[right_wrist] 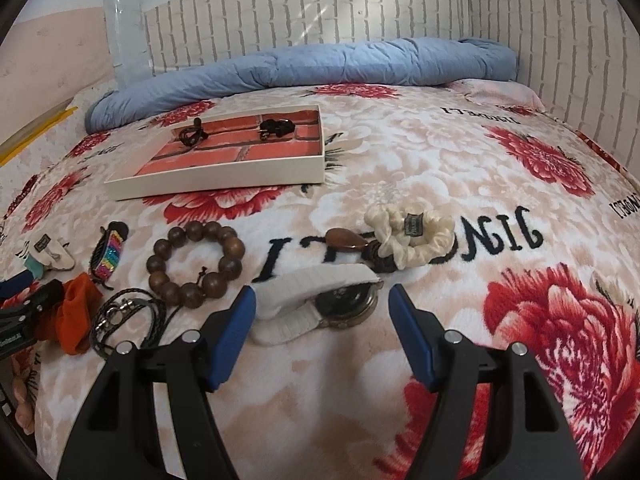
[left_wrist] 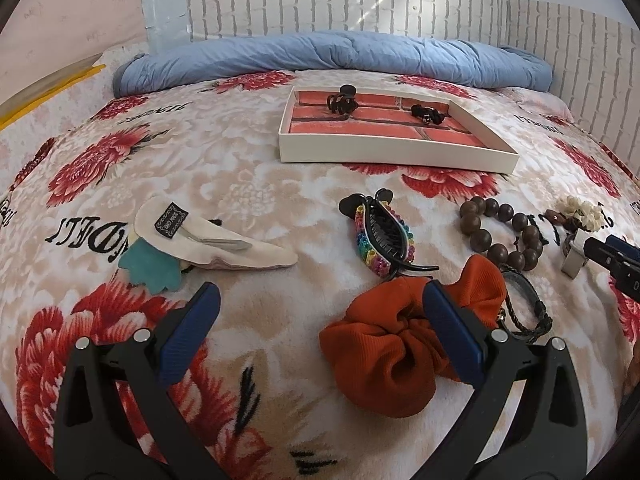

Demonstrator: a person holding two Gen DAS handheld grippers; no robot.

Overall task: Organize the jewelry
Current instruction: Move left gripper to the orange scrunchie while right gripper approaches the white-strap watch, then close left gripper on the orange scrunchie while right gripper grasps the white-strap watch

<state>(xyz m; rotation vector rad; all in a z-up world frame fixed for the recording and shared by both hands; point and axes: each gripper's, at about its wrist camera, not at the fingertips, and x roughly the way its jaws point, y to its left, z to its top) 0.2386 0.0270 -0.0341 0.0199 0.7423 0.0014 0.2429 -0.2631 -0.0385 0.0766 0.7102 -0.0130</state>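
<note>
A white tray (left_wrist: 384, 156) with a red brick-pattern floor lies on the bed and holds two black hair clips (left_wrist: 341, 100). My left gripper (left_wrist: 320, 296) is open and empty; its right finger overlaps an orange scrunchie (left_wrist: 384, 356). Ahead lie a rainbow claw clip (left_wrist: 380, 236), a cream cloth hair clip (left_wrist: 208, 240) and a wooden bead bracelet (left_wrist: 500, 232). My right gripper (right_wrist: 322, 300) is open, with a white-banded watch (right_wrist: 320, 304) lying between its fingers on the blanket. A cream scrunchie (right_wrist: 412, 236) and the bead bracelet (right_wrist: 196, 260) lie beyond.
A black braided cord bracelet (right_wrist: 128, 316) lies beside the orange scrunchie (right_wrist: 74, 316). A rolled blue quilt (left_wrist: 328, 56) lies along the headboard behind the tray (right_wrist: 224, 178). White brick-pattern walls close the back and right. The floral blanket (right_wrist: 440, 152) covers the bed.
</note>
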